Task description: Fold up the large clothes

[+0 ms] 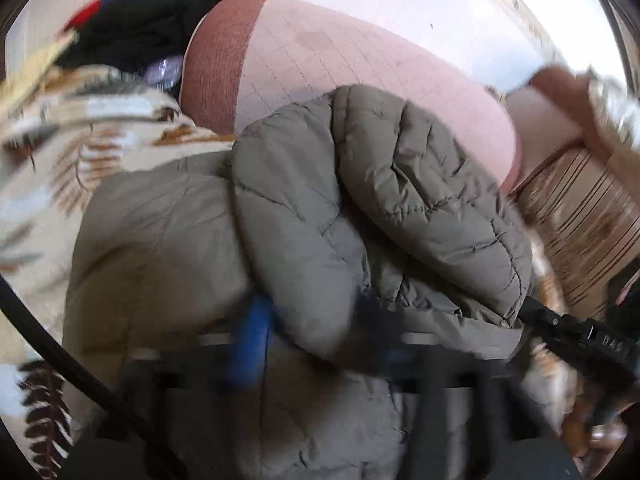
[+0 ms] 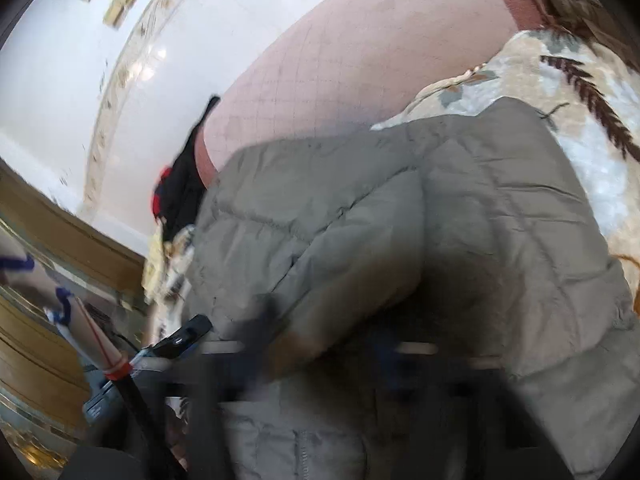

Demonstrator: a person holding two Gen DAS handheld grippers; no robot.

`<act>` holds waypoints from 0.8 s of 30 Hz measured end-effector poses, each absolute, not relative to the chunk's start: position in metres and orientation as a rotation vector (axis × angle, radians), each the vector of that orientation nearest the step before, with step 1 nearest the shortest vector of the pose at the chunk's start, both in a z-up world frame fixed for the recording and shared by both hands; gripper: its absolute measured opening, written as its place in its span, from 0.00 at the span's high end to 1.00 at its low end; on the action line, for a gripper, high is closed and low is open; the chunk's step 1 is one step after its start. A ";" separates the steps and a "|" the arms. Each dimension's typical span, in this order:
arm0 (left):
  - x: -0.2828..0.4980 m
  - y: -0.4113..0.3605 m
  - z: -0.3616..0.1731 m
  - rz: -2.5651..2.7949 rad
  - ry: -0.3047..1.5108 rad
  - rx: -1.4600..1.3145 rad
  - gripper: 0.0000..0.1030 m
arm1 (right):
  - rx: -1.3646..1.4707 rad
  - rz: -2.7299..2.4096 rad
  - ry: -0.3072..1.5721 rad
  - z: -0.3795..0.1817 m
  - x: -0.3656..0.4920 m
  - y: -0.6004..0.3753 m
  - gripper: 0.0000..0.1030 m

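A grey-green quilted puffer jacket lies bunched on a bed and fills the middle of both views. In the left wrist view my left gripper sits at the jacket's near edge. Its blue finger and the dark one stand on either side of a bulging fold, which looks pinched between them. In the right wrist view my right gripper is blurred and set low against the jacket, with a roll of its fabric squeezed between the fingers. The fingertips of both grippers are hidden by cloth and blur.
The jacket rests on a leaf-patterned blanket over a pink checked sheet. A dark heap of clothes with red lies at the far end. A wooden striped surface stands beside the bed, and a black cable crosses low.
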State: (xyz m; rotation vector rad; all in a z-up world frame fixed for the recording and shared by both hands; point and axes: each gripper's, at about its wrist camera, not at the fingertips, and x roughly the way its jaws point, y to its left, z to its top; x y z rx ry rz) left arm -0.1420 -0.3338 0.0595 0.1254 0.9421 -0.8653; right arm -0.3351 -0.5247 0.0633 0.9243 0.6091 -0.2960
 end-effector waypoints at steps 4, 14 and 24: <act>-0.162 -0.339 0.066 -0.861 0.872 0.196 0.86 | 0.800 -0.355 0.611 0.071 -0.336 -0.511 0.92; -0.200 -0.299 0.117 -0.865 0.770 0.191 0.86 | 0.638 -0.354 0.561 0.137 -0.371 -0.476 0.92; -0.210 -0.299 0.051 -0.792 0.803 0.264 0.80 | 0.655 -0.392 0.665 0.072 -0.367 -0.467 0.92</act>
